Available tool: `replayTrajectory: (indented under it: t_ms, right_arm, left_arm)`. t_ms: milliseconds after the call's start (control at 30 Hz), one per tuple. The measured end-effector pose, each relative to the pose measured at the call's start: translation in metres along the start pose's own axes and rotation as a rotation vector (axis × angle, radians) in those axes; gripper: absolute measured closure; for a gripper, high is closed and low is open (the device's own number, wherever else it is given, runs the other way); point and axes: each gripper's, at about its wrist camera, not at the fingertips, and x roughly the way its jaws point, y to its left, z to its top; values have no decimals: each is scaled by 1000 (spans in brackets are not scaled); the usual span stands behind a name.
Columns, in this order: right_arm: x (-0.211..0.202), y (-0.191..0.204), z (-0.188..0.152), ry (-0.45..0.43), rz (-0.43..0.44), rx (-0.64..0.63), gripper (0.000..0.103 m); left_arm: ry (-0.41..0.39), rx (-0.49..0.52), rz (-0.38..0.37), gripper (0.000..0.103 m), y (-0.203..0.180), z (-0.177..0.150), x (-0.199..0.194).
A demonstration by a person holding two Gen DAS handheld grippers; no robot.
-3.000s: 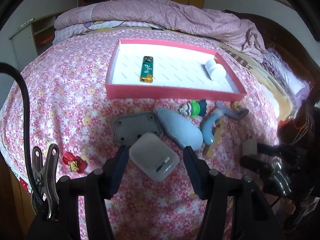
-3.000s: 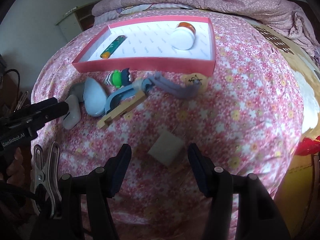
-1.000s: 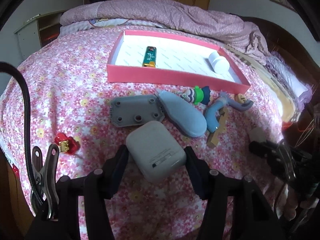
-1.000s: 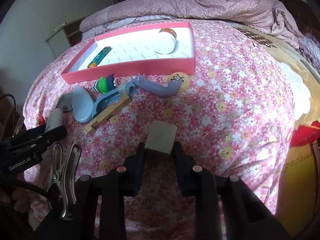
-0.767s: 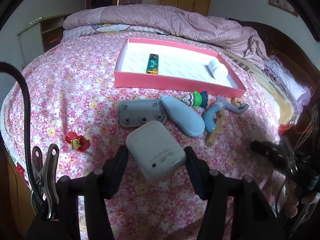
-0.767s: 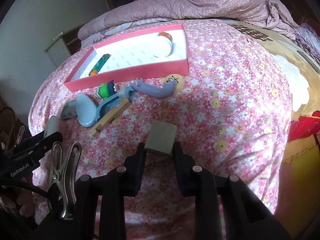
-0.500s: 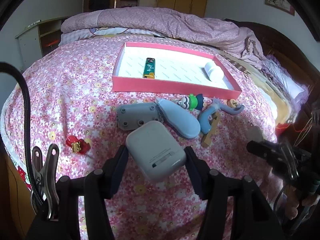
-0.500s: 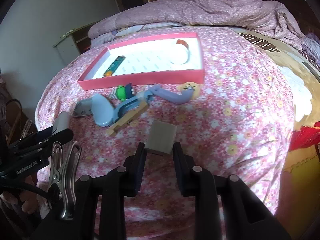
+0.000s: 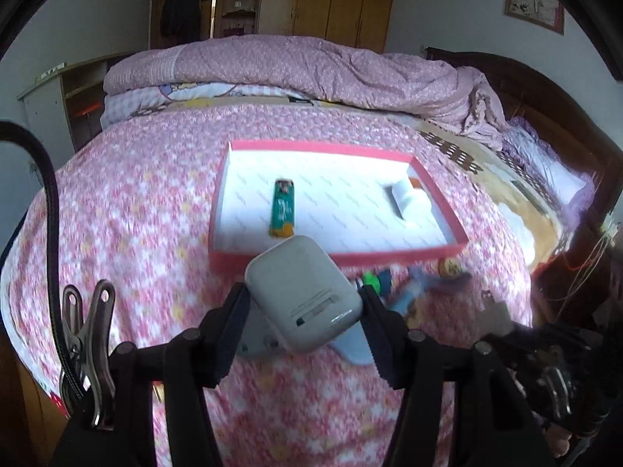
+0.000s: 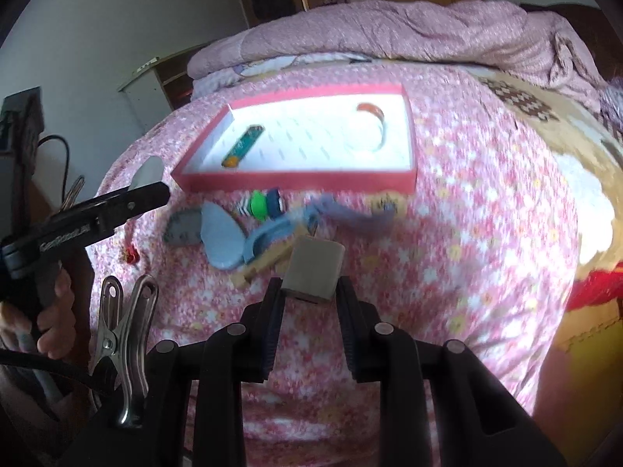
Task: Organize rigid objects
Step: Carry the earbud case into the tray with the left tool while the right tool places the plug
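My left gripper (image 9: 303,303) is shut on a white rounded case (image 9: 301,292), held above the bed just before the red-rimmed tray (image 9: 440,204). My right gripper (image 10: 309,292) is shut on a tan block (image 10: 314,270), lifted over the bedspread. The tray (image 10: 296,183) holds a green lighter (image 9: 283,208) and a white pill bottle (image 9: 409,198). The left gripper (image 10: 152,183) also shows in the right wrist view, left of the tray. Loose items lie before the tray: a grey plate (image 10: 183,227), a blue oval piece (image 10: 222,239), a green toy (image 10: 259,204), a wooden piece (image 10: 261,264).
A floral pink bedspread (image 9: 136,210) covers the bed. A rolled purple quilt (image 9: 311,70) lies behind the tray. A dark wooden headboard (image 9: 545,116) stands at right. A small red item (image 10: 130,257) lies at the bed's left side. A shelf unit (image 9: 50,105) stands far left.
Both grippers have risen and moved towards the tray with their objects. Earlier, the left closed on the white case and the right on the tan block.
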Motion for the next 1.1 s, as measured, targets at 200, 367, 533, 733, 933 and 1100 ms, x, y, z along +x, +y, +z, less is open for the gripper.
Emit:
replayTrajectory:
  t_ms: [200, 367, 533, 733, 933, 1100]
  right_arm:
    - [10, 0, 30, 5, 11, -46, 75]
    - [31, -2, 57, 26, 35, -54, 75]
    - [50, -1, 79, 24, 68, -79, 75]
    - [84, -6, 101, 28, 100, -68, 75]
    - [107, -6, 107, 39, 80, -113, 75]
    - [119, -16, 108, 42, 62, -109, 75]
  left_arm:
    - [-3, 23, 2, 43, -1, 31, 20]
    - [12, 6, 1, 43, -2, 60, 50]
    - [30, -10, 8, 43, -1, 88, 82]
    - [57, 27, 41, 43, -4, 105, 119]
    - [93, 18, 57, 43, -3, 108, 150]
    - [117, 10, 60, 44, -2, 106, 167]
